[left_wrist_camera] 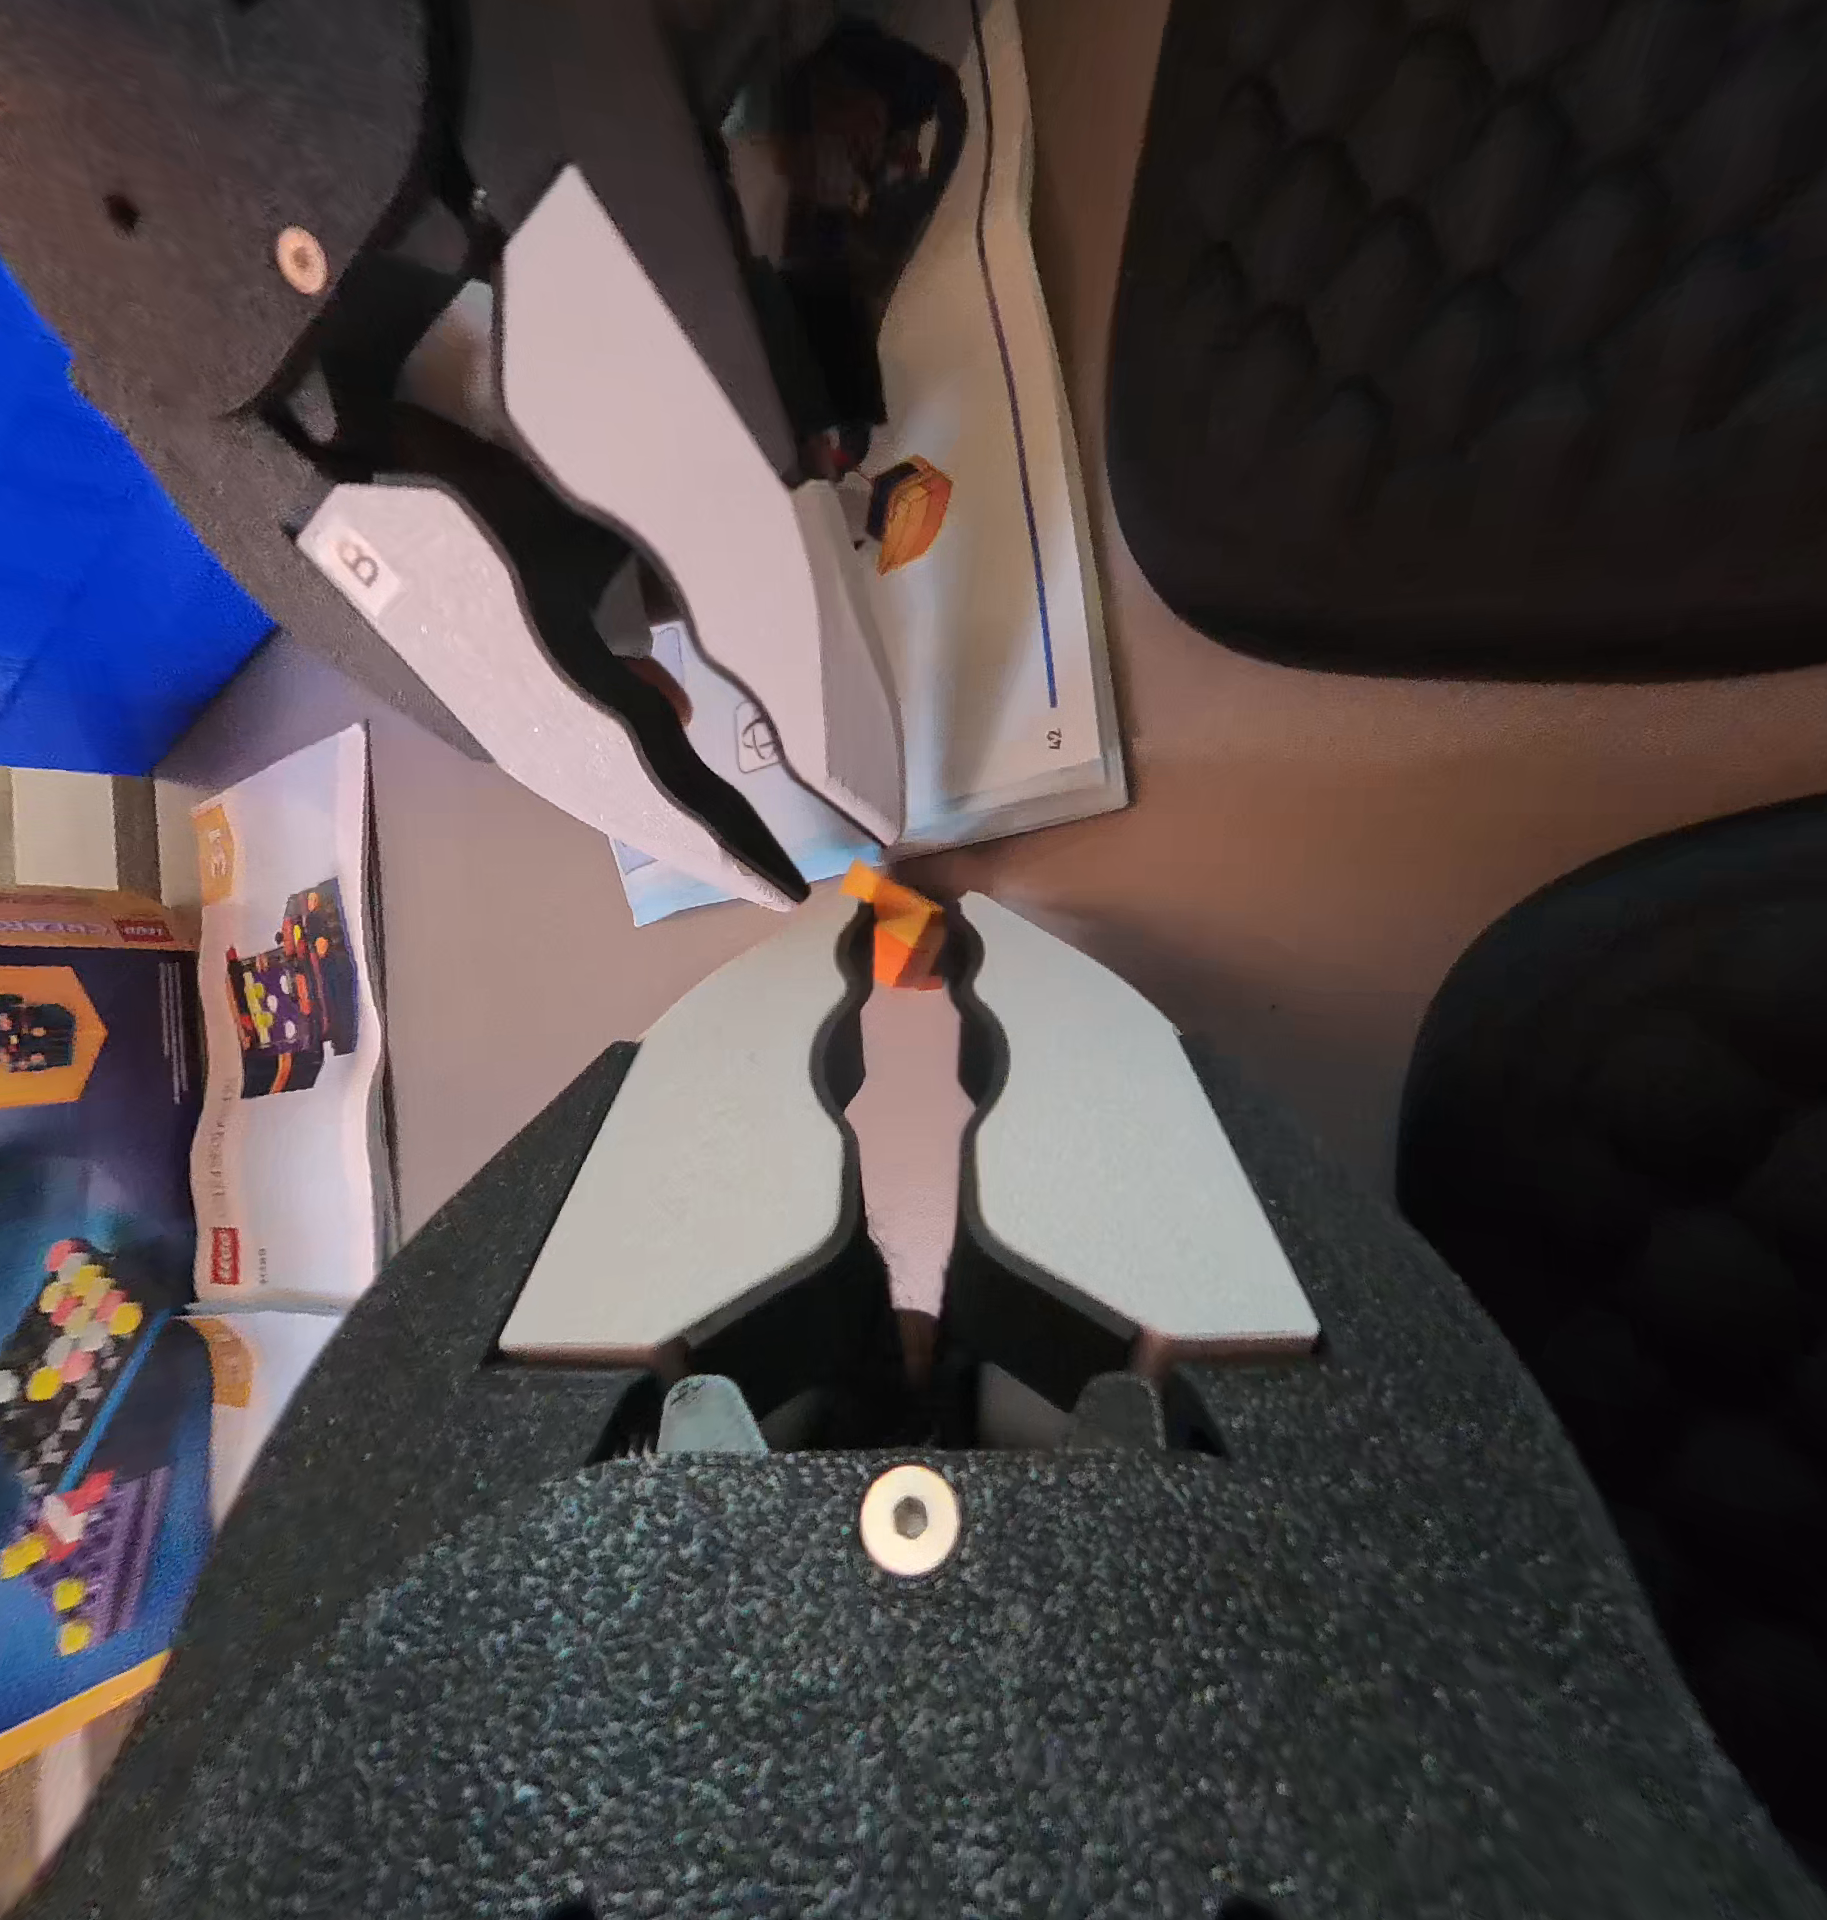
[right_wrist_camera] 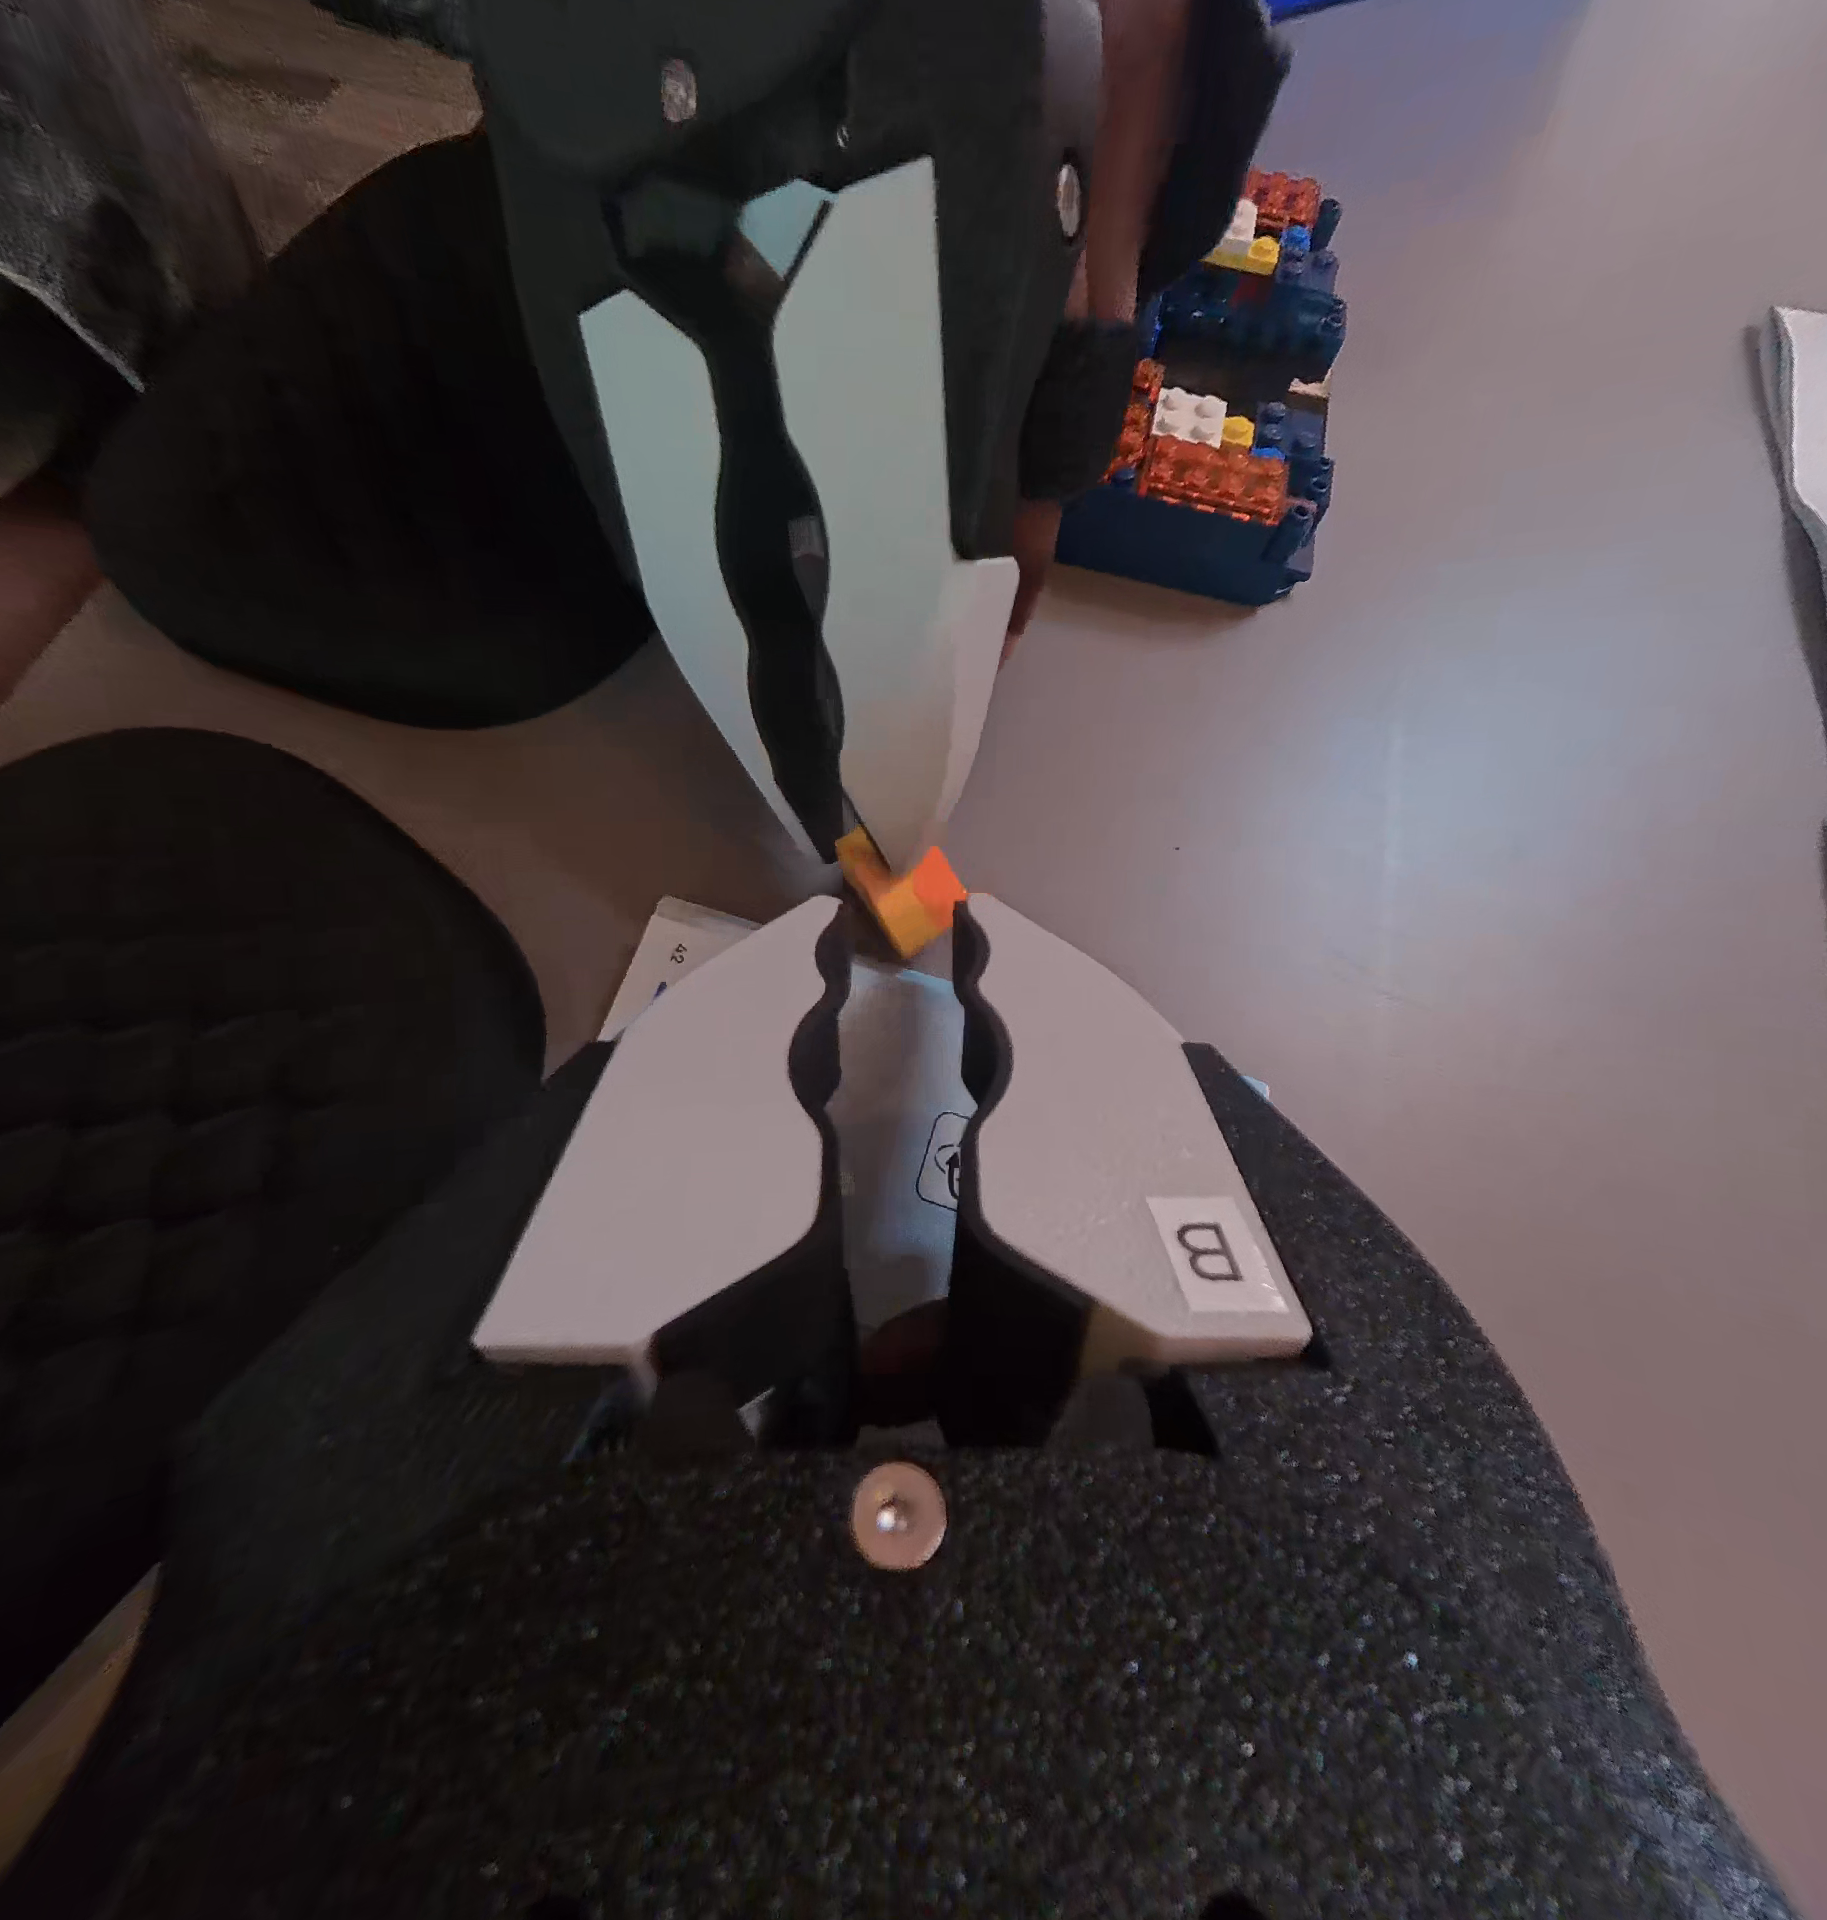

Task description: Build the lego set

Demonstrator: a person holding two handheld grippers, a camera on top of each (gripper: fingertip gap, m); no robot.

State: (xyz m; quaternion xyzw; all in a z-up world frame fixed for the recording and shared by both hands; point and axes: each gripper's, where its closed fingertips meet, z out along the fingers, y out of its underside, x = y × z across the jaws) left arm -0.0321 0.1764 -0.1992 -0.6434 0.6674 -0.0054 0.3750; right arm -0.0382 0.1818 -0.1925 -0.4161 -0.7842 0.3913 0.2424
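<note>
Grey tabletop (right_wrist_camera: 1408, 831), open instruction booklet (left_wrist_camera: 992, 623) at twelve o'clock: left gripper (left_wrist_camera: 904, 925) clenched on small orange brick assembly (left_wrist_camera: 893, 951) dead centre; right gripper (right_wrist_camera: 893, 920) released, tips spread about the same piece; part-built brick model (right_wrist_camera: 1231, 416) at one o'clock.

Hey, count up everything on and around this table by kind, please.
Grey-fingered black tongs: 2
White paper instruction booklets: 3
Black padded chairs: 2
Small orange-and-yellow plastic brick piece: 1
Blue-and-orange brick model: 1
Printed cardboard box: 1
Total: 10
</note>
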